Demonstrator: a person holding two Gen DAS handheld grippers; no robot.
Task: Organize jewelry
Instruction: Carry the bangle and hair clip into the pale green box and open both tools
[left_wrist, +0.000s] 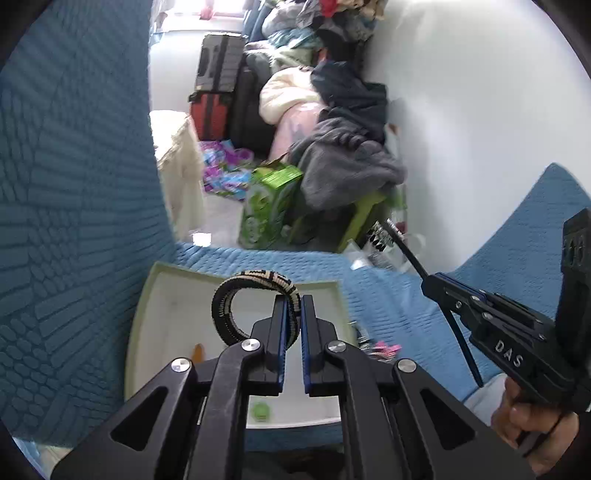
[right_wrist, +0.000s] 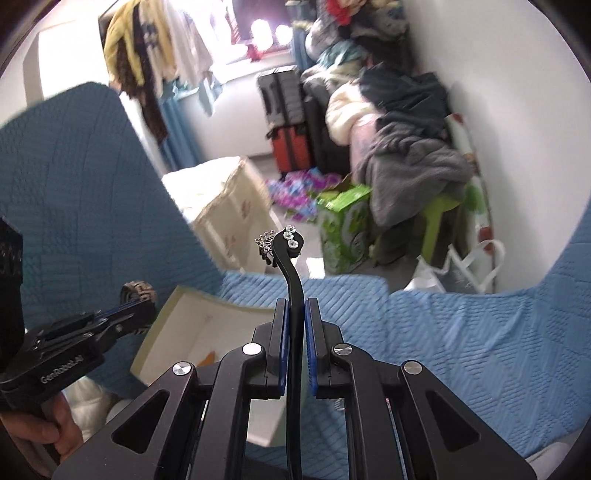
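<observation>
My left gripper (left_wrist: 293, 306) is shut on a black and cream beaded bangle (left_wrist: 243, 291), holding it upright over a shallow white box (left_wrist: 147, 306) on the blue quilt. The bangle (right_wrist: 138, 290) and the left gripper (right_wrist: 142, 314) also show at the left of the right wrist view. My right gripper (right_wrist: 295, 314) is shut on a thin black hair comb (right_wrist: 293, 269) with small white flowers and a jewelled cluster at its tip. That comb (left_wrist: 400, 243) pokes out of the right gripper (left_wrist: 430, 284) in the left wrist view. An orange piece (left_wrist: 198, 352) and a green piece (left_wrist: 261, 411) lie in the box.
More small jewellery, some pink (left_wrist: 384, 349), lies on the quilt (left_wrist: 406, 314) right of the box. Beyond the bed edge are a green carton (left_wrist: 269, 206), a pile of clothes (left_wrist: 351, 162), suitcases (left_wrist: 218, 88), a cream hamper (right_wrist: 229, 206) and a white wall (left_wrist: 480, 110).
</observation>
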